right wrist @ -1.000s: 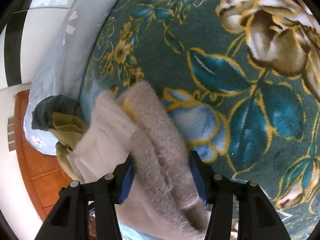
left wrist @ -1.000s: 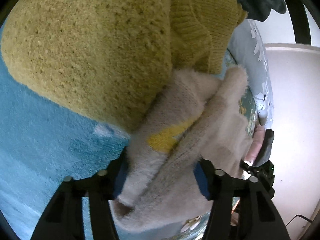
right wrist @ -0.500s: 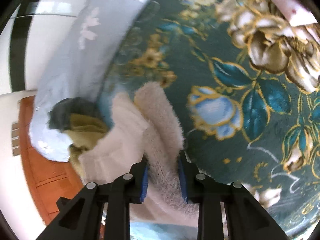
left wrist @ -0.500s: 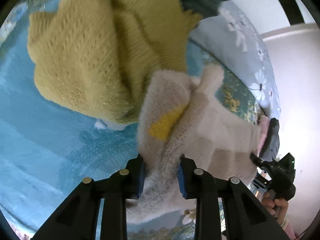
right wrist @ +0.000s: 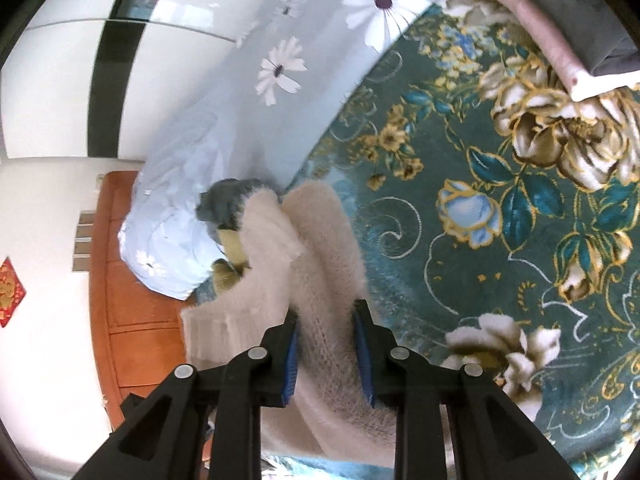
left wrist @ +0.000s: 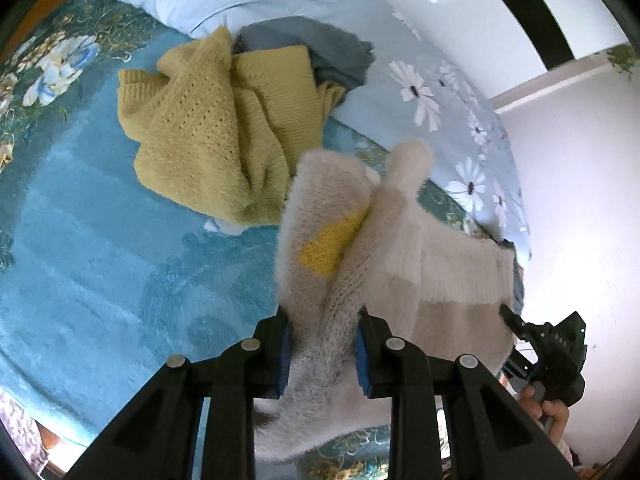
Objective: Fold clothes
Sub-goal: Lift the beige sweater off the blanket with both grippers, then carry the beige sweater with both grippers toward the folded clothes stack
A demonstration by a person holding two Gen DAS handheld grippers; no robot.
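Observation:
A fluffy cream sweater (left wrist: 404,248) with a yellow patch hangs above the bed, held at two places. My left gripper (left wrist: 322,320) is shut on one bunched part of it. My right gripper (right wrist: 326,320) is shut on another part of the same sweater (right wrist: 316,248); it also shows in the left wrist view (left wrist: 548,344), at the sweater's far edge. A crumpled mustard knit sweater (left wrist: 224,128) lies on the bed behind, with a grey garment (left wrist: 316,52) beside it.
The bed has a teal floral blanket (right wrist: 500,208) and a pale blue daisy-print duvet (left wrist: 432,92) along the wall side. A folded pink cloth (right wrist: 540,36) and a grey item lie at the far end. An orange wooden headboard (right wrist: 128,320) stands behind.
Both grippers closed on the cream sweater and lifted it up and away from the bed. The mustard sweater now looks farther off.

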